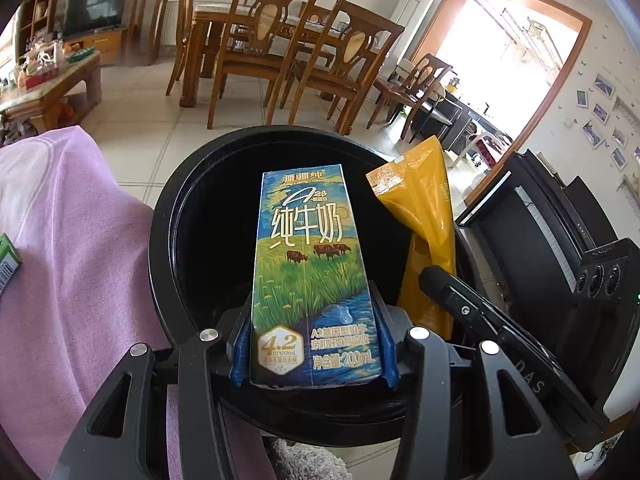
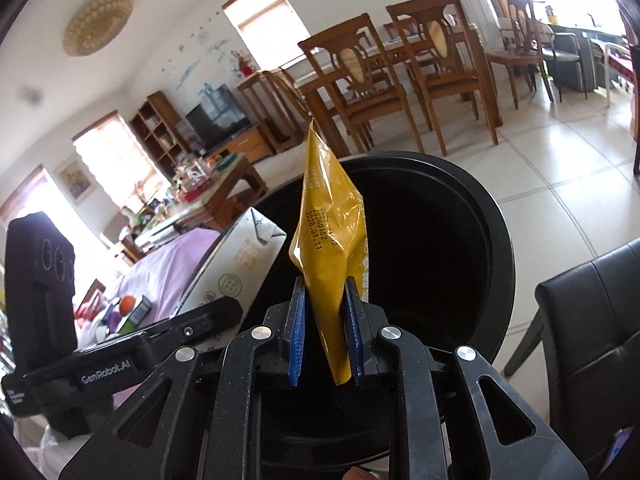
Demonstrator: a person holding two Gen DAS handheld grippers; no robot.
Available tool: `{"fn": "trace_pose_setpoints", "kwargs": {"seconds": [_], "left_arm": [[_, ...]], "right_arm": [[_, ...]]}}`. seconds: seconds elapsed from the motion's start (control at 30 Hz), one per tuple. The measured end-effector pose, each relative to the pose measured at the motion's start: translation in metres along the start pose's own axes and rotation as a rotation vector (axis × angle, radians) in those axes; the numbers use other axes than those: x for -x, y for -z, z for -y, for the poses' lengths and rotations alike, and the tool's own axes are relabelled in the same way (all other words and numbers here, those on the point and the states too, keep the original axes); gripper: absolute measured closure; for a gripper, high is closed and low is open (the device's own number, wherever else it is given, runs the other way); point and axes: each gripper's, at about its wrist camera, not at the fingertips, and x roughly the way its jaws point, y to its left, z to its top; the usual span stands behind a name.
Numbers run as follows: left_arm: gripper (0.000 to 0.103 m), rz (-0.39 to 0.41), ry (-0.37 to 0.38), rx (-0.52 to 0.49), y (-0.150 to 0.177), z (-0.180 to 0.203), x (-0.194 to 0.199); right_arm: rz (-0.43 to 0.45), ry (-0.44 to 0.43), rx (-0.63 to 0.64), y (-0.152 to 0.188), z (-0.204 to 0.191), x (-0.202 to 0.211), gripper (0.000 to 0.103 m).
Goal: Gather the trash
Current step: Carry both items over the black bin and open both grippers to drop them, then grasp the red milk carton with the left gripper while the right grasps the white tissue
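My left gripper (image 1: 314, 308) is shut on a blue and green milk carton (image 1: 312, 272) and holds it upright over the mouth of a round black trash bin (image 1: 160, 236). My right gripper (image 2: 325, 304) is shut on a yellow plastic wrapper (image 2: 328, 232), which stands up over the same bin (image 2: 496, 240). The wrapper (image 1: 424, 216) and the right gripper's finger (image 1: 472, 300) show to the right in the left wrist view. The carton's white side (image 2: 240, 264) and the left gripper body (image 2: 132, 356) show to the left in the right wrist view.
A purple cloth (image 1: 72, 248) covers a surface left of the bin, with a green box (image 1: 8, 264) on it. A black chair (image 2: 592, 340) stands right of the bin. A dining table with wooden chairs (image 1: 280, 52) is beyond, across a tiled floor.
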Motion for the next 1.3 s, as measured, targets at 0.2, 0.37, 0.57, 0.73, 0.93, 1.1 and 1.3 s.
{"fn": "trace_pose_setpoints", "kwargs": {"seconds": [0.2, 0.37, 0.57, 0.73, 0.93, 1.1, 1.3], "left_arm": [[0.050, -0.003, -0.046, -0.029, 0.007, 0.007, 0.000], [0.026, 0.048, -0.098, -0.057, 0.017, 0.010, 0.023], [0.009, 0.135, -0.129, -0.097, 0.036, 0.003, 0.062], [0.008, 0.184, -0.145, -0.087, 0.047, -0.014, 0.101], [0.005, 0.289, -0.202, -0.054, 0.065, -0.049, 0.163], [0.005, 0.332, -0.334, -0.032, 0.082, -0.101, 0.217], [0.005, 0.314, -0.467, 0.048, 0.112, -0.195, 0.270]], "right_arm": [[0.023, -0.014, 0.018, 0.004, -0.007, 0.010, 0.055], [0.055, -0.049, -0.016, 0.002, -0.007, 0.023, 0.034], [0.145, -0.095, -0.040, -0.003, -0.012, 0.050, 0.024], [0.201, -0.108, 0.001, -0.004, -0.032, 0.072, 0.014], [0.188, -0.099, 0.097, 0.001, -0.076, 0.083, 0.011], [0.161, -0.129, 0.188, 0.004, -0.118, 0.082, 0.009], [0.077, -0.181, 0.285, 0.023, -0.182, 0.060, 0.009]]}}
